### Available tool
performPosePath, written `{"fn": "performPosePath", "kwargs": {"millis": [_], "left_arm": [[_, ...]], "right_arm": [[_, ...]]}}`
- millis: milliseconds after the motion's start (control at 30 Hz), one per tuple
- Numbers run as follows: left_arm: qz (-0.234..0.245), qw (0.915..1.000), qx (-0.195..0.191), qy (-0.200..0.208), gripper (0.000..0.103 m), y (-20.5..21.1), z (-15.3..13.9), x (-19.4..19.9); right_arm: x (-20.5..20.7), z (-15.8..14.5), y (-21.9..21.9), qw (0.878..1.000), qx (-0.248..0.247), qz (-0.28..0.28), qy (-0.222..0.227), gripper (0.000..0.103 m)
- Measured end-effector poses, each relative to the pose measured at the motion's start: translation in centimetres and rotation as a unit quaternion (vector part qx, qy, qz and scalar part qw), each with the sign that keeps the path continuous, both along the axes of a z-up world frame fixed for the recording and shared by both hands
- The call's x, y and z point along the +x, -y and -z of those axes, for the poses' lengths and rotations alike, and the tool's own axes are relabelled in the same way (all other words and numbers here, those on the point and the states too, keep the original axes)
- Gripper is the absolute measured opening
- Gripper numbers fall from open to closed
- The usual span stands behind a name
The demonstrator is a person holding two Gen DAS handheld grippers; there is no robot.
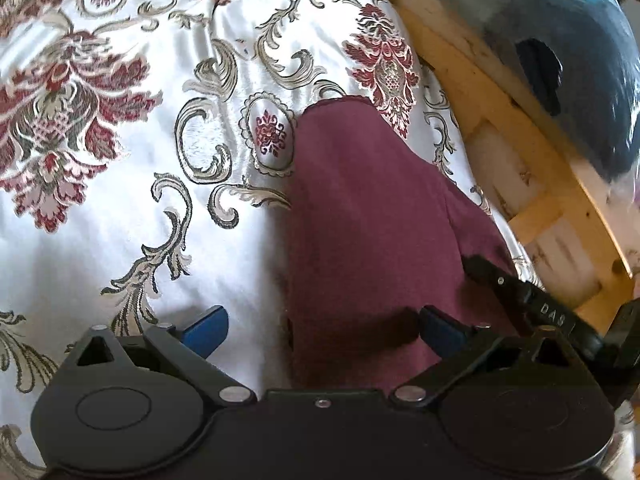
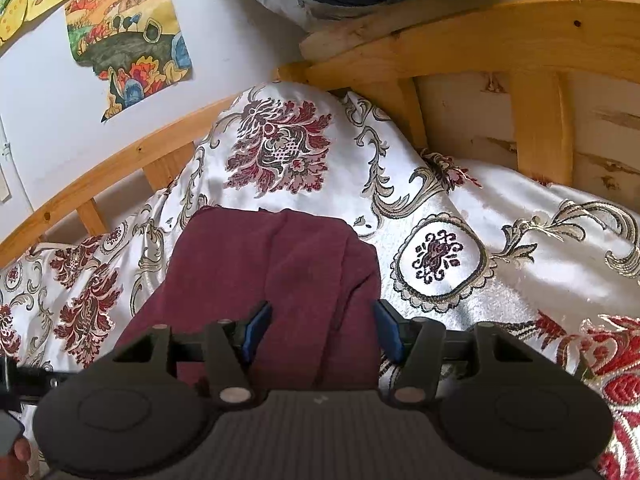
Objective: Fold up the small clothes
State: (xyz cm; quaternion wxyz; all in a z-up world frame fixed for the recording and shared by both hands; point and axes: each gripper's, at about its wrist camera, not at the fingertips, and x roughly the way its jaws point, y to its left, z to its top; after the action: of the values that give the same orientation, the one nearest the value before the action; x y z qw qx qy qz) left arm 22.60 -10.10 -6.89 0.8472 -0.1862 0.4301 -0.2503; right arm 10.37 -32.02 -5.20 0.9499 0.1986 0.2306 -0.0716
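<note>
While the maroon garment lies already doubled into a narrow strip on the patterned bedspread, near the wooden bed rail, both tools hover at its near end with nothing gripped. The right gripper stands about half open, its blue fingers straddling the cloth's near edge without pressing it. The left gripper is spread wide, one finger over the bedspread and the other over the maroon cloth. To do the next fold well, I judge each tool should pinch one near corner through every layer, lift just clear of the bed, carry the edge evenly toward the far end, and lay it square so the slippery satin beneath does not drag the strip askew.
</note>
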Motion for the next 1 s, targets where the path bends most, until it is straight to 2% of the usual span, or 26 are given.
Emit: {"fn": "performPosePath", "kwargs": {"millis": [200,333,500,633,833,1000], "left_arm": [[0.022,0.9988,-0.035,-0.026,0.085,0.1,1.1,0.9],[0.039,0.9978,-0.041,-0.035,0.075,0.7,1.3,1.3],[0.045,0.9973,-0.042,-0.039,0.073,1.2,1.5,1.8],[0.029,0.9968,-0.064,-0.038,0.077,0.1,1.3,1.8],[-0.012,0.9921,-0.112,-0.056,0.077,-2.1,1.7,2.3],[-0.013,0.9898,-0.121,-0.075,0.075,-2.2,2.5,2.7]], "right_arm": [[-0.1,0.0,-0.1,1.0,-0.002,-0.003,0.0,0.061],[0.0,0.0,-0.1,1.0,-0.002,-0.004,-0.001,0.061],[0.0,0.0,-0.1,1.0,-0.002,-0.005,-0.001,0.061],[0.0,0.0,-0.1,1.0,-0.002,-0.005,-0.001,0.061],[0.0,0.0,-0.1,1.0,0.002,-0.005,-0.001,0.061],[0.0,0.0,0.2,1.0,0.009,-0.01,0.001,0.063]]}}
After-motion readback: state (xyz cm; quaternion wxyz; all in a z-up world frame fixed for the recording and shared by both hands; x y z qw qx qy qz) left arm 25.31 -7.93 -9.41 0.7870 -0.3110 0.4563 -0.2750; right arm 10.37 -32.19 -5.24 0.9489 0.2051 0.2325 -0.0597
